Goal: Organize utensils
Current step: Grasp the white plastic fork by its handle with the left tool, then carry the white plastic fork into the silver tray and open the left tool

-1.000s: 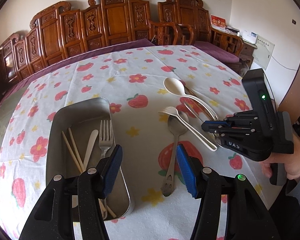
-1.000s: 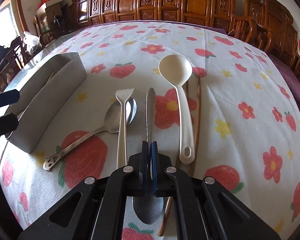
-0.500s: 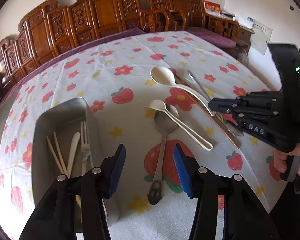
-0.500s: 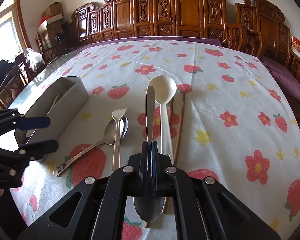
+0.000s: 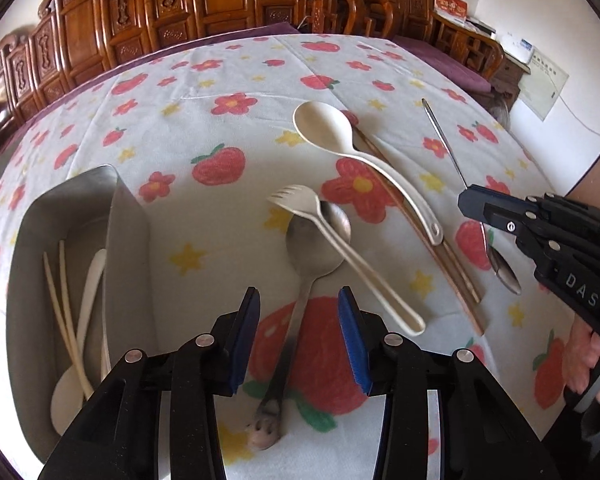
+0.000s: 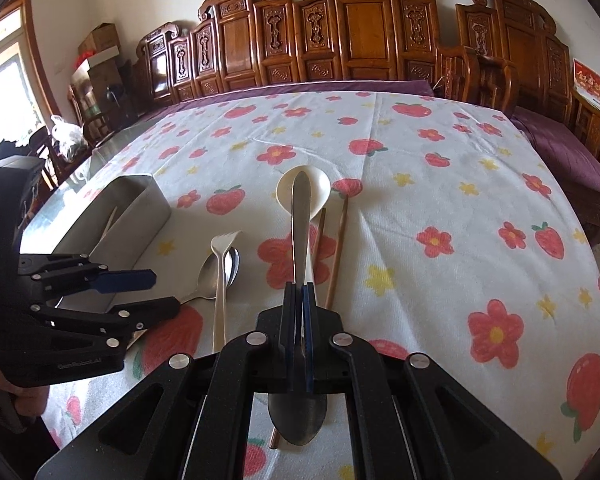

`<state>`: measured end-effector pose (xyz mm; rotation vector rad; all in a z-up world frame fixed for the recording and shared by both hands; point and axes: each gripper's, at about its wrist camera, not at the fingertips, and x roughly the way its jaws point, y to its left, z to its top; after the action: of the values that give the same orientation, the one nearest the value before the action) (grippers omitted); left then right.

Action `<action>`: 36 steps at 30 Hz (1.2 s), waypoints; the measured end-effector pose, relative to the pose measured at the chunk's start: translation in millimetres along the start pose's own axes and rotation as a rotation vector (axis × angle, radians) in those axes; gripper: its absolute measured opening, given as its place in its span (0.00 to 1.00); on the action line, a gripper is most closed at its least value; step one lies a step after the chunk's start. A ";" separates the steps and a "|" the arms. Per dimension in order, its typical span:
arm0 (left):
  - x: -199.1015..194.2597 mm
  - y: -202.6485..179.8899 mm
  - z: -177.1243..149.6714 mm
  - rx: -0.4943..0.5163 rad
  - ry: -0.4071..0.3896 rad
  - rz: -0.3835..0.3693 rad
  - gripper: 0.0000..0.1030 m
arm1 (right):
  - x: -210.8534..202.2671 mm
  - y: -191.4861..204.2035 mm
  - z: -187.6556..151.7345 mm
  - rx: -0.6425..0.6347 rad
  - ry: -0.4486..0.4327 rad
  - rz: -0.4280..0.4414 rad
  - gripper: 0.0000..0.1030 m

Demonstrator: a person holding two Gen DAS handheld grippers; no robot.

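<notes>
Gleaming steel spoon [image 6: 298, 240], flat-handled

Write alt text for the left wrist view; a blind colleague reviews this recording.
The left tool straddles, half open and just closing, a steel spoon's handle on a strawberry-print tablecloth. A metal tray sits left; the right tool grips another steel spoon.

Two grippers were seen: the left gripper [image 5: 299, 334] and the right gripper [image 6: 299, 334]. One metal tray [image 5: 129, 240] was counted. Three spoons were counted outside it: one cream spoon [image 5: 356, 152] and two metal spoons [image 5: 310, 250] [image 6: 298, 236]. One cream fork [image 5: 340, 248] and two brown chopsticks [image 5: 436, 248] were counted.
</notes>
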<state>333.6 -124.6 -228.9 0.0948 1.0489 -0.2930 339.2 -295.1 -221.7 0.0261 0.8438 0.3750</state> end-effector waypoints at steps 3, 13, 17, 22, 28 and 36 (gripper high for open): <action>3.1 -9.1 6.4 -0.014 -0.011 -0.008 0.37 | -1.2 -5.8 1.0 0.019 -0.003 -0.001 0.05; 25.4 -11.0 34.8 -0.087 -0.017 0.005 0.28 | -3.7 -11.5 2.3 0.045 -0.012 0.005 0.05; 33.1 -9.6 35.3 -0.112 0.006 -0.015 0.17 | -3.0 -10.5 3.3 0.043 -0.012 0.010 0.05; 34.2 -12.2 33.5 -0.110 -0.003 -0.010 0.14 | -3.5 -8.4 3.7 0.039 -0.013 0.016 0.05; 24.1 -17.7 32.6 -0.081 -0.031 -0.013 0.05 | -4.3 -2.7 5.0 0.029 -0.016 0.019 0.05; -5.6 -16.9 32.6 -0.042 -0.073 -0.003 0.05 | -9.2 7.0 6.7 0.021 -0.025 0.030 0.05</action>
<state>353.6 -146.7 -206.8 0.0442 0.9823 -0.2750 336.3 -290.9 -209.4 0.0631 0.8229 0.3937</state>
